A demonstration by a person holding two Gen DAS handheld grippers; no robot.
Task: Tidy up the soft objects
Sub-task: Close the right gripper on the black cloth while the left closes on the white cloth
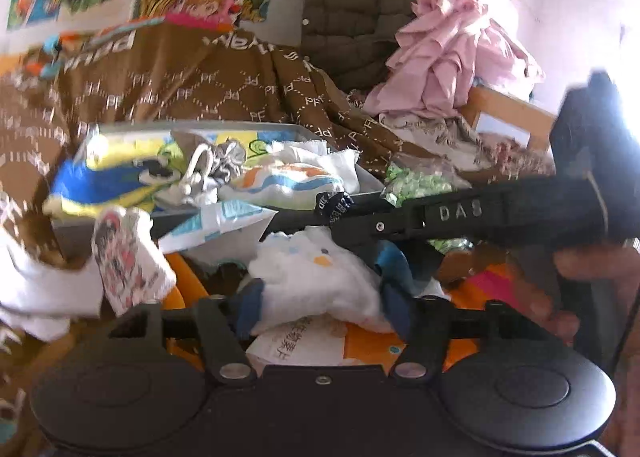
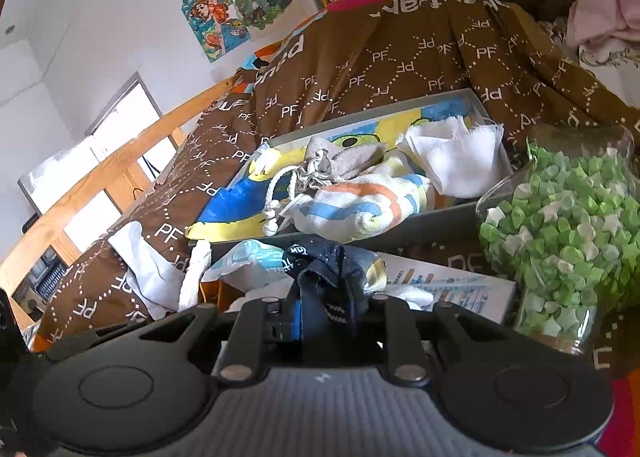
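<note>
In the left wrist view my left gripper (image 1: 320, 297) has its blue fingers (image 1: 394, 297) pressed on a white padded cloth (image 1: 316, 277) with small orange and blue prints. My right gripper (image 1: 340, 213) reaches in from the right above it, shut on a dark navy sock (image 1: 336, 203). The right wrist view shows that navy sock (image 2: 320, 273) pinched between the right gripper (image 2: 320, 297). Just beyond stands an open grey box (image 2: 420, 223) holding a striped towel (image 2: 360, 205), a grey drawstring pouch (image 2: 336, 163), a white cloth (image 2: 460, 157) and a yellow and blue cloth (image 2: 232, 209).
A brown patterned blanket (image 2: 400, 57) covers the bed. A glass jar of green paper stars (image 2: 568, 225) stands right of the box. Pink clothes (image 1: 452, 57) and a dark quilted jacket (image 1: 360, 5) lie behind. A printed white cloth (image 1: 128, 257) hangs at the left. A wooden rail (image 2: 120, 153) runs along the left.
</note>
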